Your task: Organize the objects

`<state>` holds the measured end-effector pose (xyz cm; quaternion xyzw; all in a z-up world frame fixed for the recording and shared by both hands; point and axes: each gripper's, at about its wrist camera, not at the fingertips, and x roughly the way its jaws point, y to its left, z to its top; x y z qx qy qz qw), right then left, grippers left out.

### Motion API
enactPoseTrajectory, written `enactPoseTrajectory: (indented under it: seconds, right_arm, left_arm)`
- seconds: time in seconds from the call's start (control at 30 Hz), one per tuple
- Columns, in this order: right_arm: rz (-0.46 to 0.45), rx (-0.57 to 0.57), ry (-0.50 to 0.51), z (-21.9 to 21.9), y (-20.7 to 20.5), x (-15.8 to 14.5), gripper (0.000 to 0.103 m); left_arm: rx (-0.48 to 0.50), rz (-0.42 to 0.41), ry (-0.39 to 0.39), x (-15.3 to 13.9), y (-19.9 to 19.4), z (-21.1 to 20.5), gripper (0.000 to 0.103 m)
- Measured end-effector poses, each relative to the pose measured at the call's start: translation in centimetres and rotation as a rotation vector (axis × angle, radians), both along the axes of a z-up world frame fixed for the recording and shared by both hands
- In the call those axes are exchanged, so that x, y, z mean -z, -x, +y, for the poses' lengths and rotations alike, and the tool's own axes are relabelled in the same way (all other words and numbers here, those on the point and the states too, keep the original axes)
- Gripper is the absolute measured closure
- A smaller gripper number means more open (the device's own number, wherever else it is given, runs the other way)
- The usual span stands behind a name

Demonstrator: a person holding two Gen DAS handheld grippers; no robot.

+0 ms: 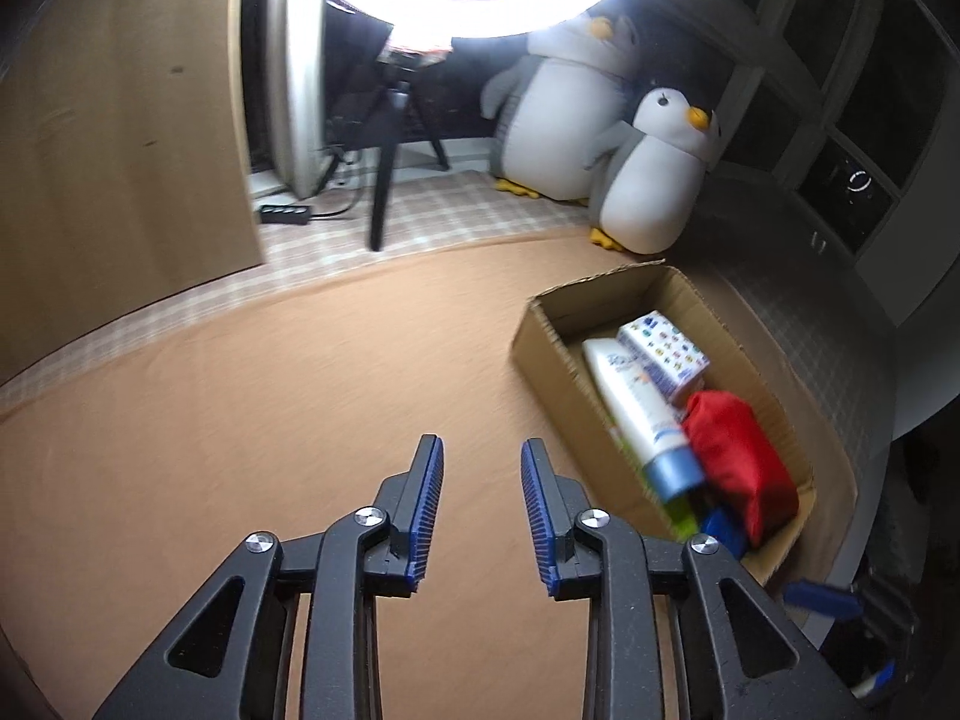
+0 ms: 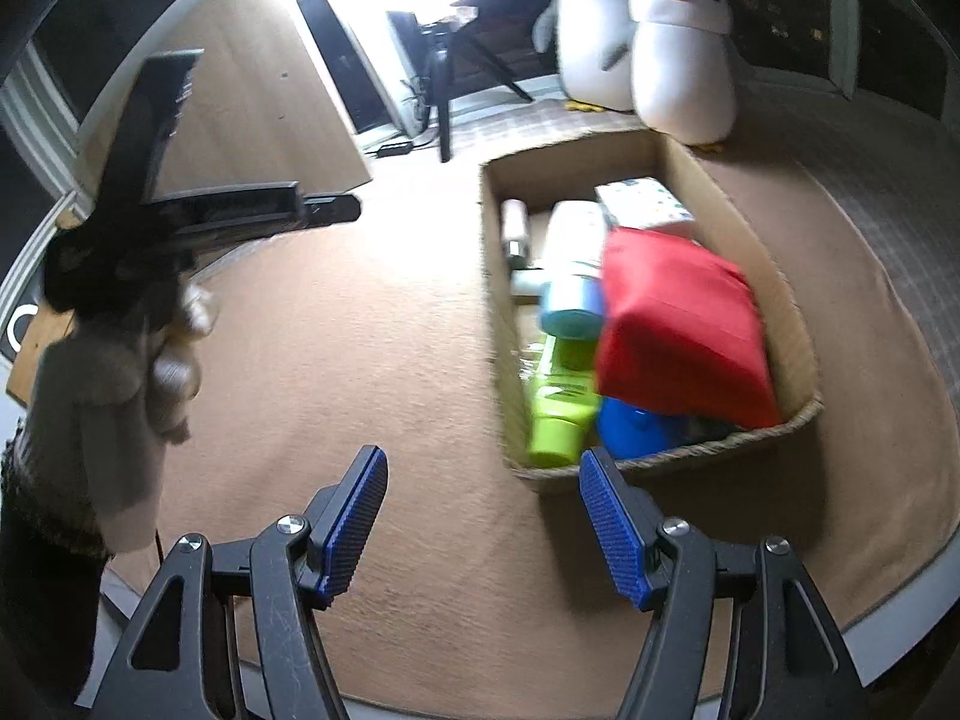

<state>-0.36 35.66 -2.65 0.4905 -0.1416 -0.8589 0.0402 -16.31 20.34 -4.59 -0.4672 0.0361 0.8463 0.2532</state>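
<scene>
A cardboard box (image 1: 543,354) (image 2: 498,276) sits on the tan cloth and holds a red pouch (image 1: 741,468) (image 2: 678,324), a white bottle with a blue cap (image 1: 636,408) (image 2: 573,264), a green bottle (image 2: 558,402), a blue item (image 2: 636,426) and a patterned white carton (image 1: 663,354) (image 2: 645,201). My left gripper (image 1: 482,450) hangs over bare cloth to the left of the box, jaws a little apart, nothing between them. My right gripper (image 2: 483,465) is open and empty just in front of the box's near wall.
Two plush penguins (image 1: 654,174) (image 2: 684,54) stand behind the box. A ring light on a black tripod (image 1: 390,150) stands at the back left. In the right wrist view a gloved hand (image 2: 120,360) holds the other gripper at the left.
</scene>
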Motion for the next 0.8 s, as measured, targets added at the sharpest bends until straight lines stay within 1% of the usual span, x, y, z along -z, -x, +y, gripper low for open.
enactPoseTrajectory:
  seconds: [0.1, 0.23, 0.37, 0.4, 0.43, 0.53, 0.67, 0.73, 0.8]
  right_arm:
    - [0.008, -0.021, -0.006, -1.5, 0.6, -0.2, 0.040]
    - [0.024, -0.051, -0.022, -3.6, 1.2, -0.7, 0.040]
    - [0.039, -0.066, -0.028, -5.2, 1.8, -1.3, 0.040]
    - [0.043, -0.069, -0.029, -5.5, 1.9, -1.4, 0.039]
    - [0.047, -0.072, -0.030, -5.9, 2.0, -1.5, 0.039]
    - [0.060, -0.086, -0.040, -7.2, 2.3, -1.9, 0.039]
    - [0.074, -0.108, -0.068, -9.1, 2.5, -2.3, 0.038]
    - [0.080, -0.118, -0.078, -10.0, 2.4, -2.4, 0.036]
    - [0.088, -0.128, -0.084, -10.8, 2.4, -2.4, 0.035]
  left_arm:
    - [-0.020, 0.023, 0.016, -0.6, -1.7, -2.9, 0.069]
    - [-0.064, 0.056, 0.033, -1.2, -3.9, -6.3, 0.058]
    - [-0.096, 0.058, 0.037, -1.6, -6.1, -9.5, 0.054]
    - [-0.103, 0.061, 0.041, -1.7, -7.0, -10.4, 0.051]
    - [-0.108, 0.062, 0.041, -1.8, -7.4, -11.0, 0.047]
    - [-0.127, 0.065, 0.033, -2.2, -9.0, -12.9, 0.041]
    - [-0.166, 0.074, 0.016, -3.0, -11.1, -15.5, 0.037]
    - [-0.194, 0.081, 0.012, -3.3, -12.1, -16.5, 0.028]
    - [-0.227, 0.089, 0.015, -3.4, -13.0, -17.5, 0.022]
